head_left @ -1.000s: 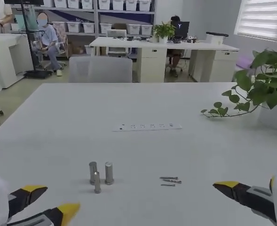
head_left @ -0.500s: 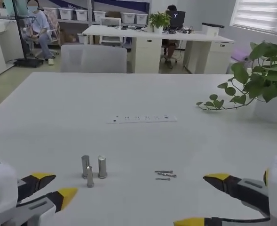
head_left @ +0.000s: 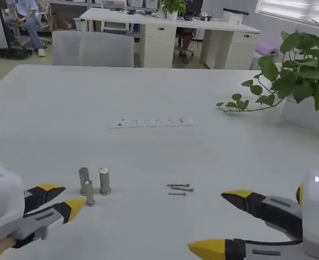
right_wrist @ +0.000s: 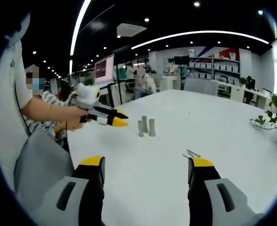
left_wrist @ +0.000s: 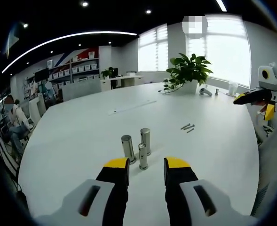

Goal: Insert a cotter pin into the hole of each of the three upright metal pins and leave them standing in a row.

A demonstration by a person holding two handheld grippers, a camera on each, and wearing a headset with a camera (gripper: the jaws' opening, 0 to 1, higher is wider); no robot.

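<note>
Three upright metal pins (head_left: 93,184) stand clustered on the white table, also in the left gripper view as metal pins (left_wrist: 138,148) and in the right gripper view as metal pins (right_wrist: 145,126). Three small cotter pins (head_left: 178,189) lie flat to their right; cotter pins (left_wrist: 187,127) and cotter pins (right_wrist: 191,154) show in both gripper views. My left gripper (head_left: 59,200) hovers just left of the metal pins, jaws open with nothing between them. My right gripper (head_left: 223,222) is at the lower right, wide open and empty, short of the cotter pins.
A white power strip (head_left: 151,123) lies across the table's middle. A potted plant (head_left: 297,81) trails leaves over the right side. A grey chair (head_left: 92,49) stands at the far edge, with desks and seated people beyond.
The head camera has tilted down, so everything sits higher in view. Both grippers have come further into view; the right one now shows both wide-spread jaws. The pins have not moved.
</note>
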